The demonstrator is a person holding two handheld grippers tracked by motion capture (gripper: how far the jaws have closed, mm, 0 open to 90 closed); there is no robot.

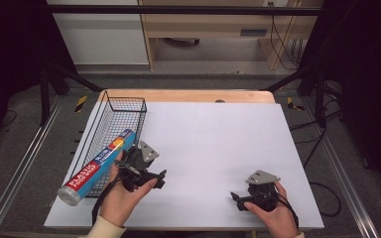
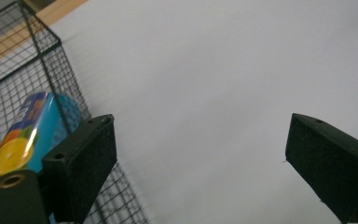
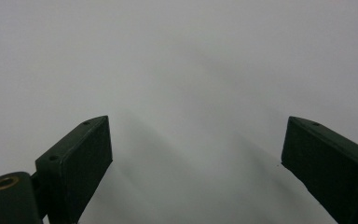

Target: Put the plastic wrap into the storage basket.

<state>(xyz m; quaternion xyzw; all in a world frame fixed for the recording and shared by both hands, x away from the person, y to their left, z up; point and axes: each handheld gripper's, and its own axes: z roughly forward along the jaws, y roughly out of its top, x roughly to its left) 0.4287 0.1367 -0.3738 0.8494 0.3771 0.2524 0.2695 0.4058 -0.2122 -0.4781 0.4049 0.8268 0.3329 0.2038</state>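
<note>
- Wire basket (image 1: 110,130): at L edge of white tabletop (image 1: 218,148); holds plastic-wrap roll (image 1: 95,167), laid lengthwise, near end sticking out past basket's front rim.
- L claw (image 1: 159,179): just beside roll, jaws spread, nothing between.
- R claw (image 1: 236,200): well apart from basket, over bare tabletop, jaws spread, nothing gripped.

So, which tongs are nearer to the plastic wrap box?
The left. The left tongs sit open just beside the plastic wrap box, which lies in the wire basket. The right tongs, also open, are far across the white table.
</note>
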